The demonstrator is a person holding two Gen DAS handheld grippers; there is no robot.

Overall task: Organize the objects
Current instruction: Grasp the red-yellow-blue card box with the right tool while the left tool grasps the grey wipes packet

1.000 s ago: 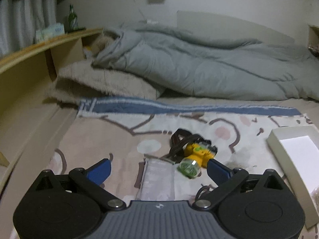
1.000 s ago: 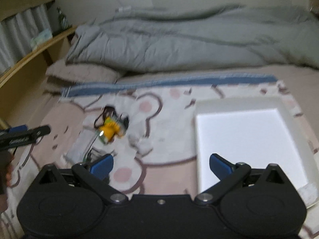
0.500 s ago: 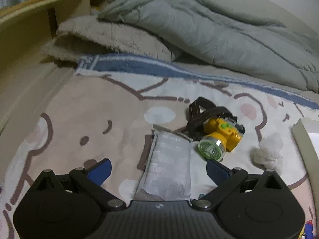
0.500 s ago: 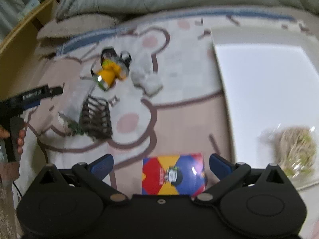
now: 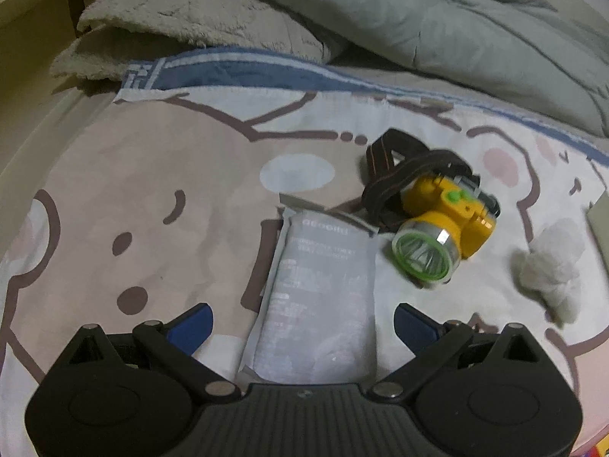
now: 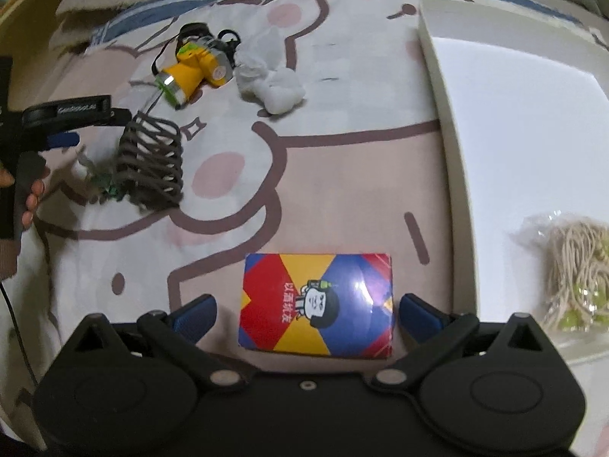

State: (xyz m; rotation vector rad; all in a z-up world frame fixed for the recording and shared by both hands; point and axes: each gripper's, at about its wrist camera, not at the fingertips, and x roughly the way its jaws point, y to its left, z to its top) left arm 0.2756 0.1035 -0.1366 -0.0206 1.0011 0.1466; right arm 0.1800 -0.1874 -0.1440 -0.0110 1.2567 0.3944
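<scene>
Left gripper (image 5: 302,321), fingers apart, straddles a grey sachet (image 5: 319,289) on the bedsheet (image 5: 152,190). Right gripper (image 6: 306,310), likewise spread, flanks a colourful box (image 6: 316,301), possibly untouched.

The grey packet's (image 5: 319,297) near end is hidden behind the left gripper (image 5: 302,323).
</scene>
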